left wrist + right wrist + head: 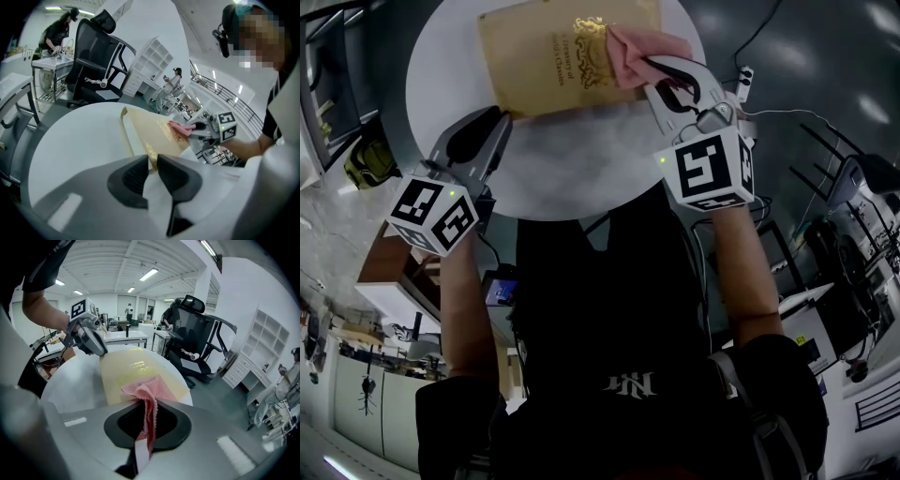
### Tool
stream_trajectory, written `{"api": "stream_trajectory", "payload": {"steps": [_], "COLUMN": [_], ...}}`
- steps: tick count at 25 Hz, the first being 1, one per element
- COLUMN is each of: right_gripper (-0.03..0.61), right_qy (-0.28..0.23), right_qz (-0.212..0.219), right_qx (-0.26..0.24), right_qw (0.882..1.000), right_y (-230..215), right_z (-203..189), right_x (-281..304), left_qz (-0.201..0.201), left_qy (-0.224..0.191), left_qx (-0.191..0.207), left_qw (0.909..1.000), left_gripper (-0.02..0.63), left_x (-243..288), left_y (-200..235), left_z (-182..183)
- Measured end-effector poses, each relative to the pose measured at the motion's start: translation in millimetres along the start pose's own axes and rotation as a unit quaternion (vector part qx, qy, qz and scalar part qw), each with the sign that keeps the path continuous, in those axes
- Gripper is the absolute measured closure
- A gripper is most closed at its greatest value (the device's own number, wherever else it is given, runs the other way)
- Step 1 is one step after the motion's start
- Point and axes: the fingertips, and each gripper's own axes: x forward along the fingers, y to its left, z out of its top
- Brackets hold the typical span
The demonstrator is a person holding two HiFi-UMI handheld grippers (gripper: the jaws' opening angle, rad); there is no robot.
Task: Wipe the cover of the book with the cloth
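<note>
Flat on the round white table (431, 75), toward its far side: gold-covered book (548, 56), cover up, with gilt lettering and a crest across the middle. Held at the near left corner by the left gripper (152, 165), black pads pressed almost together on the corner's thin edge and on nothing else. Pinched hard in the right gripper (146, 409): pink mesh cloth (150, 387), folded, with one frilled edge trailing down through the closed jaws and the bunched rest lying in contact with the cover. Set on the book's right-hand part, just beside the crest and reaching the right edge. Both grippers on the person's side of the book, the left low over bare tabletop, the right tilted down onto the cloth. Beyond the table's far rim: black office chair (199, 331). Behind each gripper, a marker cube and a bare forearm.
</note>
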Motion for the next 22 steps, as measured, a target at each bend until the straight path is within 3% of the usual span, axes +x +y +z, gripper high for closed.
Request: {"api": "stream_trajectory", "payload": {"steps": [5, 9, 11, 15, 18, 22], "right_gripper": [0.566, 0.566, 0.566, 0.566, 0.566, 0.566], "right_qy": [0.012, 0.066, 0.062, -0.007, -0.033, -0.078], "right_qz": [-0.018, -0.03, -0.046, -0.065, -0.028, 0.03], "right_qx": [0.022, 0.033, 0.044, 0.039, 0.005, 0.003], "right_qw": [1.0, 0.997, 0.996, 0.997, 0.999, 0.996], "right_y": [-14.5, -26.2, -31.9, -32.8, -5.3, 45.1], "right_z": [-16.4, -51.3, -54.8, -5.5, 40.7, 93.7], "right_x": [-9.0, -9.1, -16.5, -32.5, -31.0, -2.4], "left_qz": [0.0, -0.001, -0.003, -0.007, -0.008, -0.01], "left_qy": [-0.002, -0.004, -0.006, -0.013, -0.017, -0.022], "left_qx": [0.001, -0.001, -0.001, -0.001, -0.003, -0.003], "left_qw": [1.0, 1.0, 1.0, 0.9999, 0.9998, 0.9997], "left_gripper": [0.552, 0.552, 0.552, 0.552, 0.552, 0.552], "left_x": [0.3, -0.1, 0.0, 0.9, 0.1, -1.7], "left_y": [-0.7, 0.2, 0.7, 1.7, -0.6, 0.4], "left_z": [0.5, -0.9, -3.0, -2.1, -2.6, -2.3]}}
